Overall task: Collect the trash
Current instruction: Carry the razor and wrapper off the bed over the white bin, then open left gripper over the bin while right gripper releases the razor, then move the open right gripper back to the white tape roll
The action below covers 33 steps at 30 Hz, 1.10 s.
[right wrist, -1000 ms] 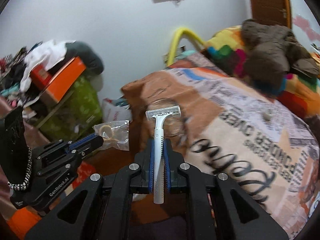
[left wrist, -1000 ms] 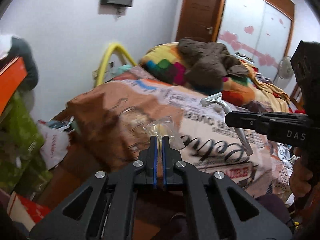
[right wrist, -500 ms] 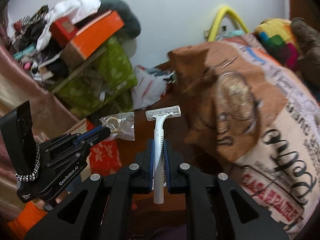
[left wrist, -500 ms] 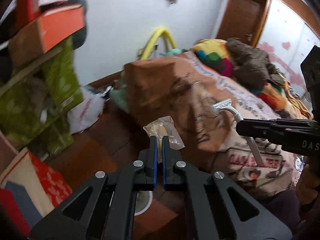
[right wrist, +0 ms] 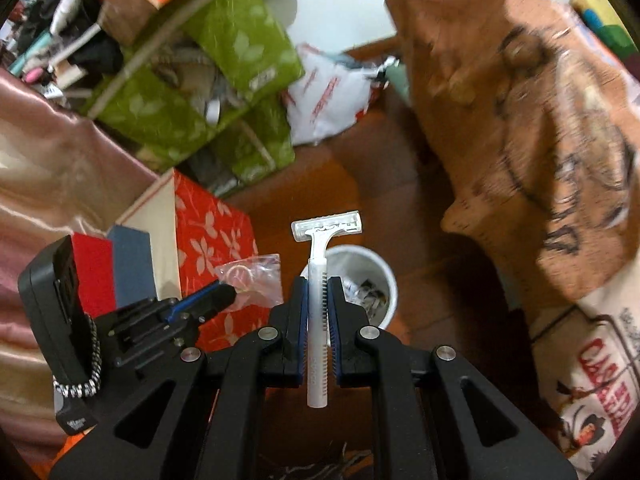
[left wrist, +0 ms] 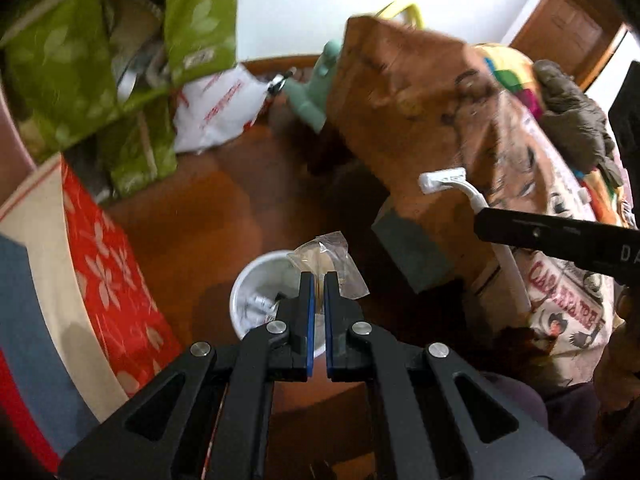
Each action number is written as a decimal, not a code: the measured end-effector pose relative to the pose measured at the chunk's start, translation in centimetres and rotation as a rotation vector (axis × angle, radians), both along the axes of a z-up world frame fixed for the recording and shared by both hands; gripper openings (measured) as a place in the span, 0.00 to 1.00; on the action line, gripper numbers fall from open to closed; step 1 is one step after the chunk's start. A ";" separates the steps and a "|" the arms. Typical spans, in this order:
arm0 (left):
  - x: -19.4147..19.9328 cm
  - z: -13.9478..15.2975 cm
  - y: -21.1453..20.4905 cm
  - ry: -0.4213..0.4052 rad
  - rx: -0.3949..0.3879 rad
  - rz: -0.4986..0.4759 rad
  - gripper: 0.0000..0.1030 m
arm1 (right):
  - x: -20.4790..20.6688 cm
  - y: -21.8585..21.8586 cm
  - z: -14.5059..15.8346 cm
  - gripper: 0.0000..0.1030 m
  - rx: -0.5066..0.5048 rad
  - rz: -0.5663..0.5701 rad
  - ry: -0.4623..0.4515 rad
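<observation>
Left gripper (left wrist: pixel 317 280) is closed on a small clear plastic packet (left wrist: pixel 329 257), which sticks out past the blue-edged fingertips; something round and pale shows inside the packet. Right gripper (right wrist: pixel 319 284) is clamped on a white disposable razor (right wrist: pixel 320 280), handle running straight between the jaws, blade head (right wrist: pixel 327 225) forward of the tips and set crosswise. Both grippers point steeply down over a wooden floor (left wrist: pixel 224 216). A white trash cup (right wrist: pixel 380 272) stands on that floor; crumpled scraps are visible inside it. In the left wrist view the packet overlaps the cup's upper right rim; in the right wrist view the razor's handle crosses the cup's left rim, with the blade head beyond it. The 2 grippers are side by side, the left one's packet near the razor but not touching it. Surroundings: a red floral box (right wrist: pixel 212 240) just left of the cup, green leaf-print bags (right wrist: pixel 224 64) and a white plastic bag (right wrist: pixel 328 96) farther back, a bed with a printed brown cover (right wrist: pixel 520 128) on the right.
</observation>
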<state>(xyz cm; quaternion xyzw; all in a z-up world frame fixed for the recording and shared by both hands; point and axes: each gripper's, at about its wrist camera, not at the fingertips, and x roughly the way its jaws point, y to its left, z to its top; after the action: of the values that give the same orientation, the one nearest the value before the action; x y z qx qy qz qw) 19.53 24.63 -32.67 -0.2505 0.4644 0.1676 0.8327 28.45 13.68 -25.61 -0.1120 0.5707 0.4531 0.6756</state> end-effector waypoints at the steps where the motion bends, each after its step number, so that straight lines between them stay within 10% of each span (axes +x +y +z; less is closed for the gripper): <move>1: 0.0 -0.7 0.1 0.015 -0.006 0.005 0.02 | -0.1 0.6 -0.7 0.08 -0.015 0.017 0.009; 9: 0.5 -4.2 0.8 0.084 -0.046 0.027 0.02 | -0.8 2.8 -2.3 0.10 -0.036 0.086 0.008; 13: 1.0 -5.1 1.2 0.101 -0.053 0.030 0.02 | -0.2 2.2 -2.0 0.44 -0.049 0.070 -0.051; 21: 2.7 -5.7 1.1 0.114 -0.062 0.012 0.03 | 2.5 -1.1 -0.9 0.45 -0.041 -0.009 -0.087; 27: 3.4 -5.4 0.6 0.154 -0.061 0.009 0.40 | 4.6 -6.3 1.2 0.45 -0.036 -0.079 -0.171; 33: 4.3 -4.5 -0.6 0.158 -0.034 -0.003 0.44 | 8.5 -14.3 4.0 0.45 -0.040 -0.291 -0.313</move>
<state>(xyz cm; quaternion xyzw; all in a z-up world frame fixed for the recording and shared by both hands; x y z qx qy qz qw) 23.83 24.03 -37.20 -0.2499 0.5318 0.1776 0.7894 36.90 -0.65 -21.63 -0.1107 0.4780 0.3163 0.8119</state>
